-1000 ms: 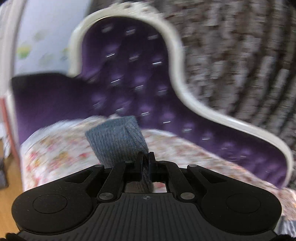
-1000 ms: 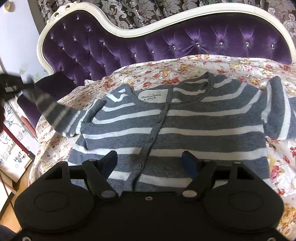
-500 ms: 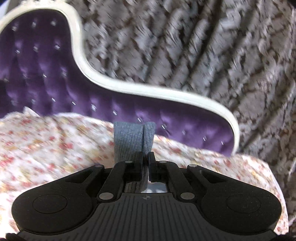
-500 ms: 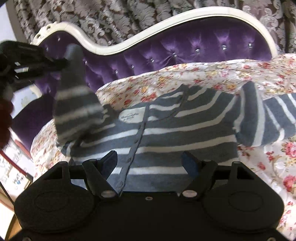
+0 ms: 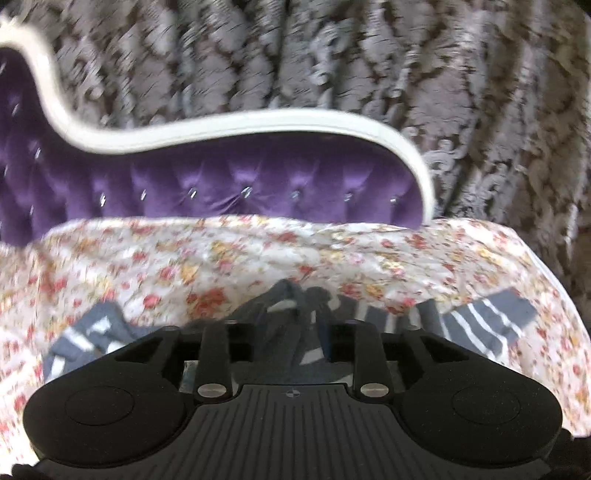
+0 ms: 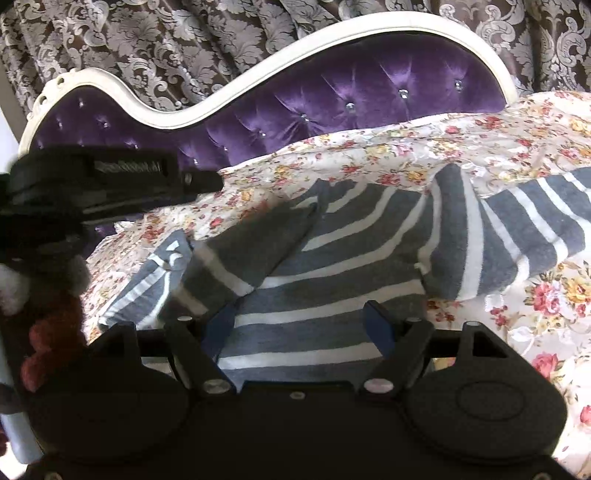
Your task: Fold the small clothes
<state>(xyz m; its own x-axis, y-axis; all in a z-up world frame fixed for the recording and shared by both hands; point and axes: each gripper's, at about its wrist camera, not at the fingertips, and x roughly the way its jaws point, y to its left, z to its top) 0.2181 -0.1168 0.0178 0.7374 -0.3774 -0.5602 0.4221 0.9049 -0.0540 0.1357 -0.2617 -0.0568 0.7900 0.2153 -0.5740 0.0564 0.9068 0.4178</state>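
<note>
A grey cardigan with white stripes lies flat on the floral bedspread. Its left sleeve lies folded across the chest. Its right sleeve stretches out to the right. My right gripper is open just above the cardigan's lower part. My left gripper is open and empty above the cardigan; it shows from the side in the right wrist view, above the left shoulder.
A purple tufted headboard with a white frame stands behind the bed, with patterned curtains behind it. The floral bedspread spreads around the cardigan. The bed's edge lies at the left.
My left gripper carried the left sleeve over the chest, opened and let it go. The sleeve now lies folded on the cardigan. My right gripper stayed open over the lower part.
</note>
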